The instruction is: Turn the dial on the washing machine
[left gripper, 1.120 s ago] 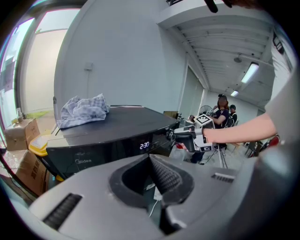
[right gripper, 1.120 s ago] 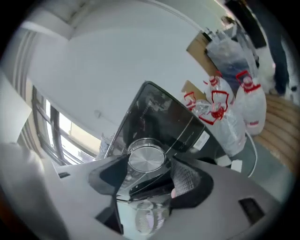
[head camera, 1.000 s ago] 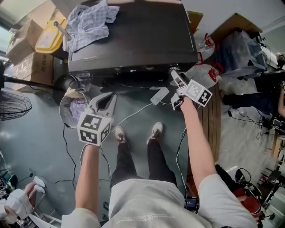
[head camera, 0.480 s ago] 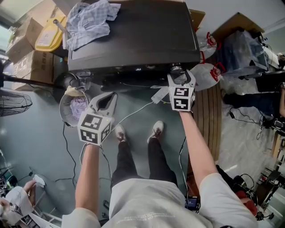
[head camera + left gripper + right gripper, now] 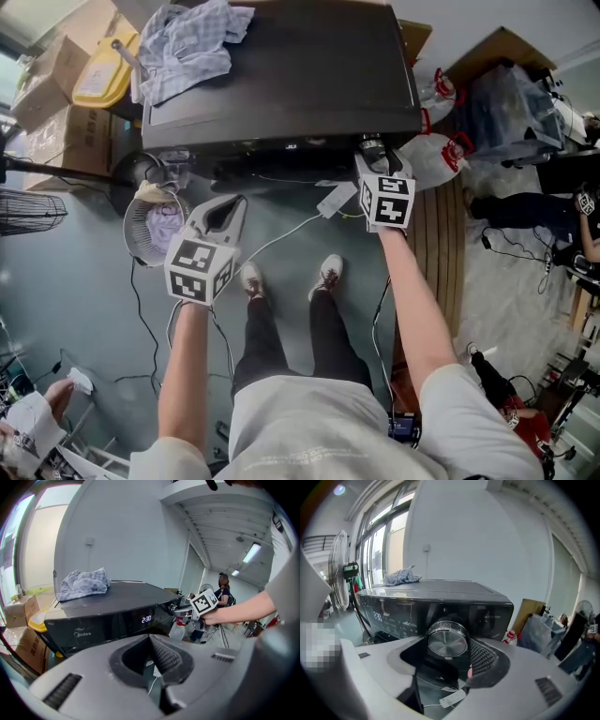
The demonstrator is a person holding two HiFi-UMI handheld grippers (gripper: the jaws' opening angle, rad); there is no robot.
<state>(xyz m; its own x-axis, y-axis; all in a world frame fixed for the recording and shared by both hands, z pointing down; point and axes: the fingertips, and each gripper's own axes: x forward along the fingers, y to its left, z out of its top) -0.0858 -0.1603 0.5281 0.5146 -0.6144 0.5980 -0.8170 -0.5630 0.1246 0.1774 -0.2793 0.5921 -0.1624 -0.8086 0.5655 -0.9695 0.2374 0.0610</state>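
Note:
A black washing machine (image 5: 281, 75) stands ahead of me, with a lit display (image 5: 146, 619) on its front panel. Its round silver dial (image 5: 447, 639) is at the panel's right end. My right gripper (image 5: 375, 155) (image 5: 449, 651) is at the dial; its jaws have just been closing and now flank it on both sides, the ribbed right pad (image 5: 483, 657) against the dial's rim. In the head view the gripper hides most of the dial. Well short of the machine at the left, my left gripper (image 5: 225, 211) (image 5: 150, 660) hangs open with nothing in it.
A checked cloth (image 5: 187, 42) lies on the machine's lid at the back left. A round white basket (image 5: 155, 225) and a white cable (image 5: 281, 244) are on the floor below the panel. Boxes (image 5: 56, 84) stand left, bags (image 5: 497, 103) right.
My right gripper has rolled at the dial from a tilted pose to an upright one, its marker cube now facing me. The left gripper has stayed where it was.

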